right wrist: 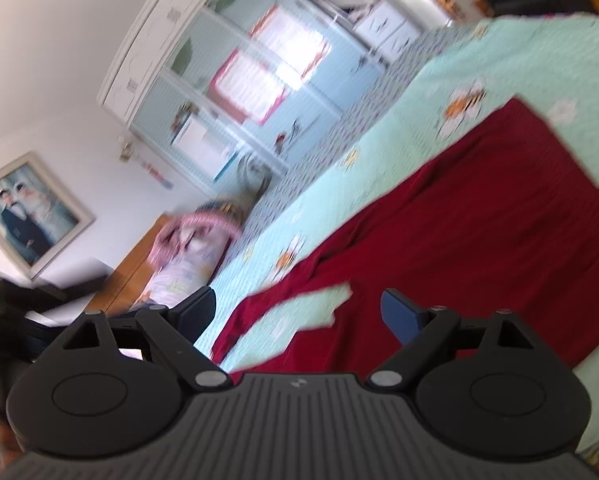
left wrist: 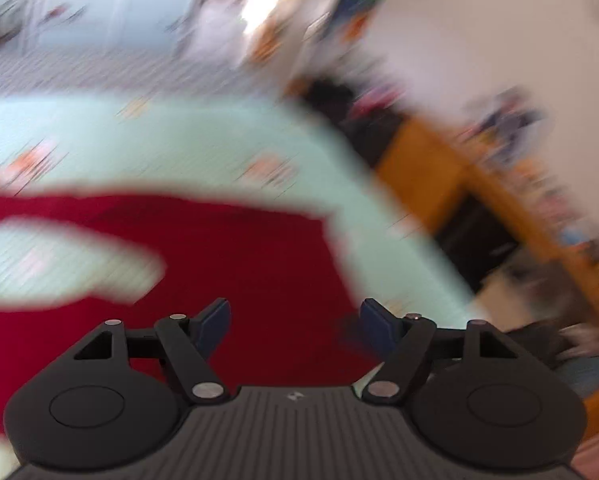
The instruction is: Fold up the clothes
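Observation:
A dark red garment (left wrist: pixel 239 264) lies spread flat on a mint-green bedspread (left wrist: pixel 187 140) with small orange and white prints. In the left wrist view the picture is smeared by motion; my left gripper (left wrist: pixel 295 326) hovers over the red cloth, open, with nothing between its blue pads. The right wrist view is tilted: the same red garment (right wrist: pixel 479 216) stretches across the mint-green bedspread (right wrist: pixel 511 64), a sleeve reaching toward the lower left. My right gripper (right wrist: pixel 299 312) is open above the sleeve area and holds nothing.
A wooden bed frame (left wrist: pixel 427 172) runs along the bed's right edge, with dark clutter beside it. A pale blue wardrobe (right wrist: pixel 235 80), a framed picture (right wrist: pixel 27 216) on the wall and pink-patterned pillows (right wrist: pixel 191 248) by a wooden headboard stand beyond the bed.

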The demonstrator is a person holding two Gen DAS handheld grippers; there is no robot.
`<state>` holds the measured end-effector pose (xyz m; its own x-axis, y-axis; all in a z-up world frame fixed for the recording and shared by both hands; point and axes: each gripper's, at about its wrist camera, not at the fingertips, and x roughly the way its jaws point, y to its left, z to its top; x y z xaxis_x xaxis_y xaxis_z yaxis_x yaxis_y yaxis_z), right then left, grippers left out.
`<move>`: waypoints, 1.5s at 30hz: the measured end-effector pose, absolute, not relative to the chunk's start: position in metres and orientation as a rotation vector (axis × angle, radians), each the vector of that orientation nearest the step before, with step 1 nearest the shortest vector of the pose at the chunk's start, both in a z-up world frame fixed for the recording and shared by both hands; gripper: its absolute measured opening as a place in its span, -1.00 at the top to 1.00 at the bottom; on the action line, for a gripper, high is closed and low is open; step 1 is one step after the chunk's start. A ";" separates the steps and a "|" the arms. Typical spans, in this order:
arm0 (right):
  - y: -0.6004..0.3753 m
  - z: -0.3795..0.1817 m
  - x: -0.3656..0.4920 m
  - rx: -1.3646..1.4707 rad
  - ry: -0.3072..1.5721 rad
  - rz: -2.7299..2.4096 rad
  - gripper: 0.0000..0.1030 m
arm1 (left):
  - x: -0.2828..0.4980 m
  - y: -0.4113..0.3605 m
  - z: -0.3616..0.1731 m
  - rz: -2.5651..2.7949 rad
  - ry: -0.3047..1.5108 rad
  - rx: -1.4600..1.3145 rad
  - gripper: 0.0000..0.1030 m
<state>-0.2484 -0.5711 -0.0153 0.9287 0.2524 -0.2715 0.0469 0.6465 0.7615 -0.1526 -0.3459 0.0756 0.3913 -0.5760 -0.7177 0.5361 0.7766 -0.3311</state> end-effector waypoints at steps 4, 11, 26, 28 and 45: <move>-0.578 -0.012 -0.257 0.858 0.405 0.083 -0.75 | -0.138 -0.344 0.024 -0.525 1.110 -0.052 -0.44; -0.616 0.053 -0.301 0.714 0.157 -0.042 -0.75 | -0.117 -0.347 -0.012 -0.476 1.154 -0.205 -0.44; -0.562 0.096 -0.141 0.426 0.232 0.103 -0.91 | -0.065 -0.267 -0.017 -0.393 0.902 -0.367 -0.44; -0.530 0.083 -0.097 0.198 0.279 0.090 -0.89 | -0.055 -0.254 -0.018 -0.369 0.860 -0.347 -0.44; -0.398 -0.071 0.093 -0.950 0.598 0.153 -0.17 | 0.012 -0.203 -0.067 -0.425 0.866 -0.442 -0.45</move>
<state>0.0928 -0.3981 -0.0710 0.8290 -0.1324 -0.5433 -0.3776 0.5843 -0.7184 0.0120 -0.2032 -0.0675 0.5763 -0.5239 -0.6272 0.1756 0.8289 -0.5311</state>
